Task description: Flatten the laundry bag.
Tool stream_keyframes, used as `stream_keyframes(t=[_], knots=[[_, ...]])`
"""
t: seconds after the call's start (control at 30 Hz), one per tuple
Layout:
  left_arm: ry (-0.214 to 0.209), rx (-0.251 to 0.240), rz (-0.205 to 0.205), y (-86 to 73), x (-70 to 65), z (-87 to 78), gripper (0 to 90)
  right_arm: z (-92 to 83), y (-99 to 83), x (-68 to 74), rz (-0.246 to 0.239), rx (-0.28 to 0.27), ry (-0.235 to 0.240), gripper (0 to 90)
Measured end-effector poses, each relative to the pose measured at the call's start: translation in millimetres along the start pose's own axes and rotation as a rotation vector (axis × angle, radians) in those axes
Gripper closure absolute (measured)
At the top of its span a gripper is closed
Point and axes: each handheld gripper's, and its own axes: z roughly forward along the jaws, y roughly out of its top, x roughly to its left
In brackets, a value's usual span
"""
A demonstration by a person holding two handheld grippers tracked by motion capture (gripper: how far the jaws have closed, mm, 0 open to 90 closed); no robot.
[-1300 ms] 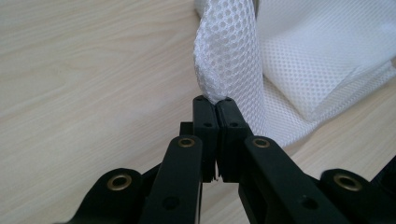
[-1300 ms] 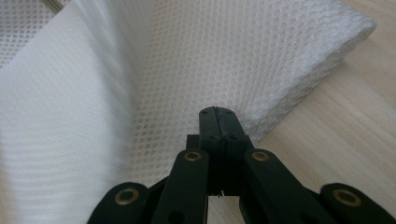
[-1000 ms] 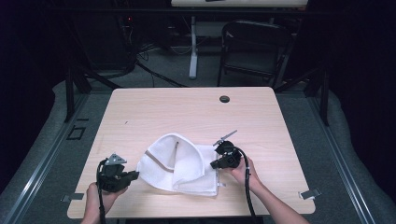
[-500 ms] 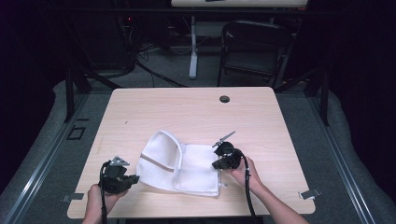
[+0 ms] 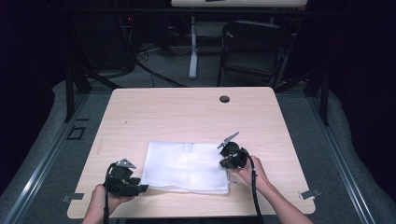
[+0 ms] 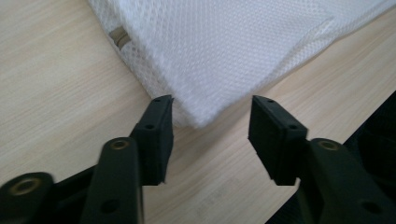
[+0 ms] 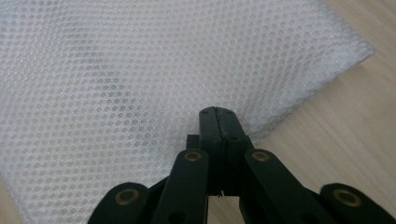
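Lower middle of the high view: white mesh cloth (image 5: 186,166), folded flat into a rectangle on the wooden table (image 5: 187,112).

At the cloth's lower left corner, left gripper (image 5: 141,188), jaws parted and just opened wider, nothing pressed between them. In the left gripper view, cloth (image 6: 224,51) across the upper frame, its corner pointing down into the gap, just beside the left-hand jaw, apart from the right-hand one.

At the cloth's right edge, right gripper (image 5: 224,163), jaws pressed together. In the right gripper view, closed tips (image 7: 218,114) in the lower middle, resting at the cloth's (image 7: 140,93) edge; whether any mesh is pinched, impossible to tell.
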Motion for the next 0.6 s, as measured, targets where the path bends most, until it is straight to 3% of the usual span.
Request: stream_keyframes(t=[0.13,0.27,0.5,0.6], knots=[[0.015,-0.017,-0.011,-1.9,1.0,-8.5,37.9,-1.1,-0.3,-0.7,-0.001,0.0,0.01,88.3],[0.051,-0.056,-0.008,-1.4,2.3,-13.9,31.5,-9.4,0.4,-0.8,-0.043,0.005,0.013,76.4],[0.066,-0.06,0.01,4.3,3.3,-11.3,21.9,-35.0,-4.1,13.2,-0.06,-0.045,0.04,55.6],[0.055,-0.071,0.012,7.3,4.9,-9.7,21.8,-44.3,-5.1,20.5,-0.083,-0.046,0.048,50.3]])
